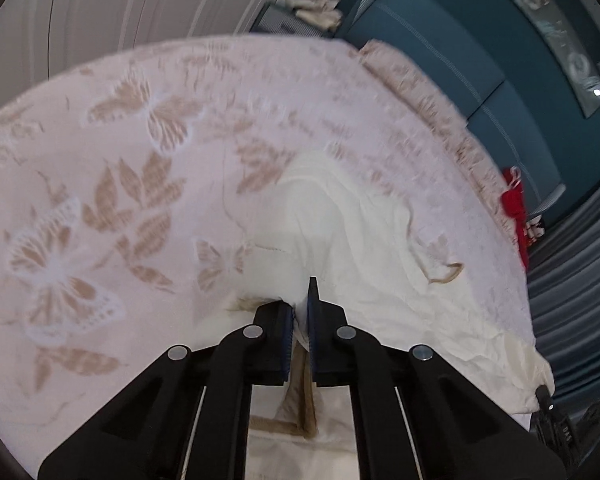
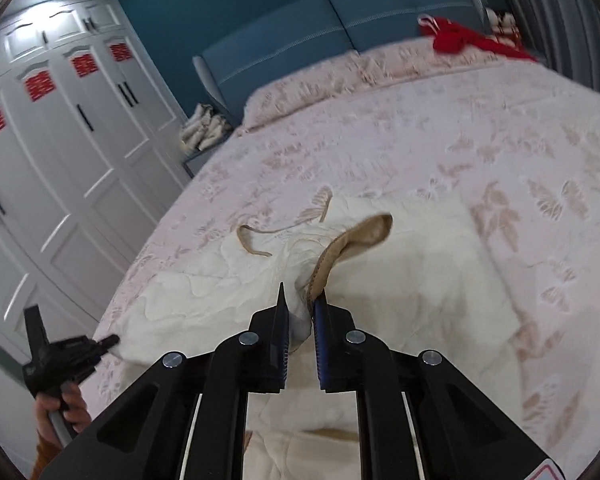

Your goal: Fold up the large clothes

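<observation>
A cream garment (image 1: 380,264) with tan trim lies spread on the bed. In the left wrist view my left gripper (image 1: 300,312) is shut on a fold of its cream edge, with a tan band running under the fingers. In the right wrist view the same cream garment (image 2: 412,264) lies ahead, and my right gripper (image 2: 302,308) is shut on its tan-edged collar (image 2: 356,240), which lifts off the bed. The left gripper (image 2: 108,340) also shows at the lower left of that view, held by a hand (image 2: 66,408), its tips at the garment's near corner.
The bed (image 2: 500,128) has a pink cover with butterfly and leaf prints. A red cloth (image 2: 460,38) lies by the blue headboard (image 2: 300,40). White wardrobes (image 2: 60,160) stand to the left. Grey curtains (image 1: 572,300) hang beside the bed.
</observation>
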Action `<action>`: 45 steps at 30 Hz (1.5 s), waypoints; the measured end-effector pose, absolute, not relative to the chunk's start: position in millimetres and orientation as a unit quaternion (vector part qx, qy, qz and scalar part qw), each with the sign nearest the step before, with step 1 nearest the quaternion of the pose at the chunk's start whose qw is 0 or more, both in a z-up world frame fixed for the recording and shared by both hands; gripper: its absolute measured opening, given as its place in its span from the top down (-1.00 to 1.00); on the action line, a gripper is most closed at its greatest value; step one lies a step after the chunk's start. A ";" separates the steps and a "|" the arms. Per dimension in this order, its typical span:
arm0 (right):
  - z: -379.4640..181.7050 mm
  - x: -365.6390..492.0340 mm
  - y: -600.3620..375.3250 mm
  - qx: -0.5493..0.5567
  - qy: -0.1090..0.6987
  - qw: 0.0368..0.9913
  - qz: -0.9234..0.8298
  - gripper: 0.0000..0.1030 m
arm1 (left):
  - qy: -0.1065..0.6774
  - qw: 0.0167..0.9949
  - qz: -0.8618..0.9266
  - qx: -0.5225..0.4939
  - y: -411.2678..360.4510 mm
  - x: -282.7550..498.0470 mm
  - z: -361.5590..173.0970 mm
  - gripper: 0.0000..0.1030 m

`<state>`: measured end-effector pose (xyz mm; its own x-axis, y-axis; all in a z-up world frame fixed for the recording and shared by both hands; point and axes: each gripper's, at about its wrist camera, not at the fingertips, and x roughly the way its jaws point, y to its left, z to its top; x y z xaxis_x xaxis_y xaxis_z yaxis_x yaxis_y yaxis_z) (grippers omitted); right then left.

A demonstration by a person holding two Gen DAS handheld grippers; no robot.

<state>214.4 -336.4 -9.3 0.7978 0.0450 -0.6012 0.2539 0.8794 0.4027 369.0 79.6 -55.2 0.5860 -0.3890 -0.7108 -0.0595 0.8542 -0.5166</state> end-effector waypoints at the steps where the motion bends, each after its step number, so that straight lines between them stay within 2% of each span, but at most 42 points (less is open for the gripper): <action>1: -13.6 211.9 -337.4 0.235 0.319 0.916 -0.061 0.81 | 0.445 0.854 -0.099 -0.250 79.5 366.8 -55.5 0.90; 5: -72.6 213.9 -346.1 0.245 0.389 0.884 -0.087 0.81 | 0.487 0.846 -0.082 -0.202 64.0 363.3 -93.0 0.90; 9: -111.5 210.7 -349.4 0.258 0.418 0.865 -0.101 0.81 | 0.496 0.845 -0.071 -0.185 56.9 359.3 -115.4 0.89; 21: -137.8 212.7 -344.4 0.255 0.415 0.867 -0.106 0.85 | 0.474 0.870 -0.062 -0.121 37.8 356.7 -134.9 0.88; 28: -135.3 211.1 -341.9 0.245 0.404 0.875 -0.108 0.83 | 0.449 0.887 -0.055 -0.093 31.2 350.6 -132.6 0.81; 29: -131.0 208.9 -342.6 0.247 0.402 0.875 -0.108 0.78 | 0.446 0.888 -0.054 -0.096 34.0 348.4 -128.3 0.77; 32: -106.5 192.5 -340.4 0.233 0.395 0.880 -0.128 0.38 | 0.424 0.898 -0.065 -0.100 50.7 336.2 -97.7 0.63; 36: -60.8 186.3 -340.4 0.207 0.354 0.902 -0.134 0.30 | 0.387 0.916 -0.067 -0.081 66.6 342.0 -53.2 0.62; 38: -43.7 210.3 -337.2 0.203 0.348 0.908 -0.112 0.23 | 0.376 0.919 -0.070 -0.090 67.8 365.2 -33.0 0.58; 41: -32.1 263.4 -321.6 0.213 0.345 0.912 -0.063 0.22 | 0.386 0.912 -0.078 -0.116 56.9 410.8 -24.3 0.55; 45: -48.8 357.6 -287.2 0.231 0.376 0.897 0.010 0.22 | 0.443 0.881 -0.092 -0.138 30.8 475.6 -50.9 0.55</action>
